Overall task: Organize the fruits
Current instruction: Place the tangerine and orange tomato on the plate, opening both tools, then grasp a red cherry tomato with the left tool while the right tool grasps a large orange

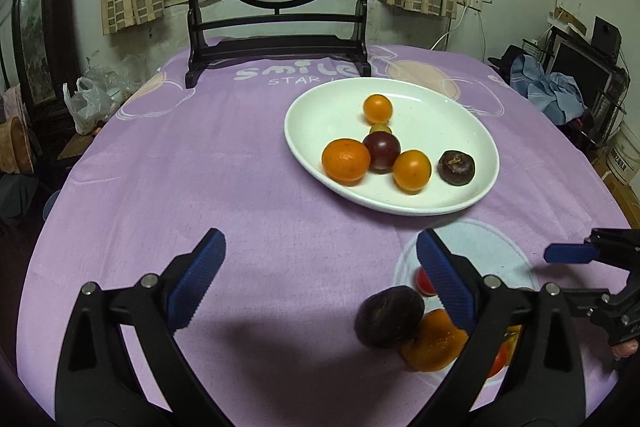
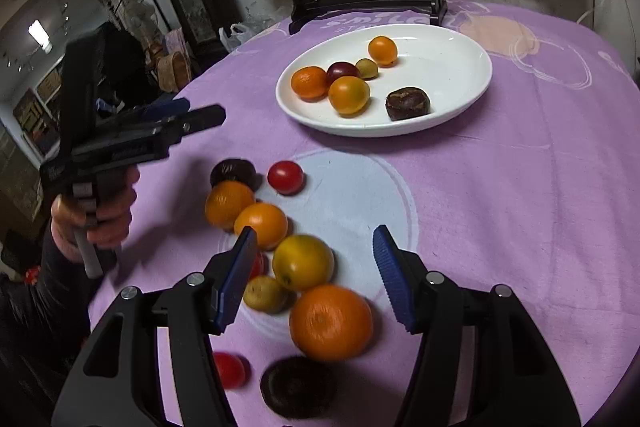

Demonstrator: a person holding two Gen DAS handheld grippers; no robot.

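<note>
A white oval plate (image 1: 400,209) (image 2: 360,131) sits on the purple cloth. It holds several fruits: oranges, a dark purple one (image 1: 383,151), a small green one and a brown one (image 1: 456,167). My left gripper (image 1: 320,243) is open wide over bare cloth, with nothing between its fingers. A dark fruit (image 1: 388,317) and an orange one (image 1: 432,345) lie by its right finger. My right gripper (image 2: 315,233) is open above a loose pile. A yellow fruit (image 2: 303,261) and a big orange (image 2: 330,321) lie between its fingers, untouched. Red tomatoes (image 2: 285,177) and dark fruits (image 2: 233,171) lie around them.
A black wooden stand (image 1: 280,47) (image 2: 360,3) with a round painted panel stands at the table's far edge behind the plate. A plastic bag (image 1: 86,103) lies off the table's left side. A person's hand (image 2: 96,215) holds the left gripper's handle at the left.
</note>
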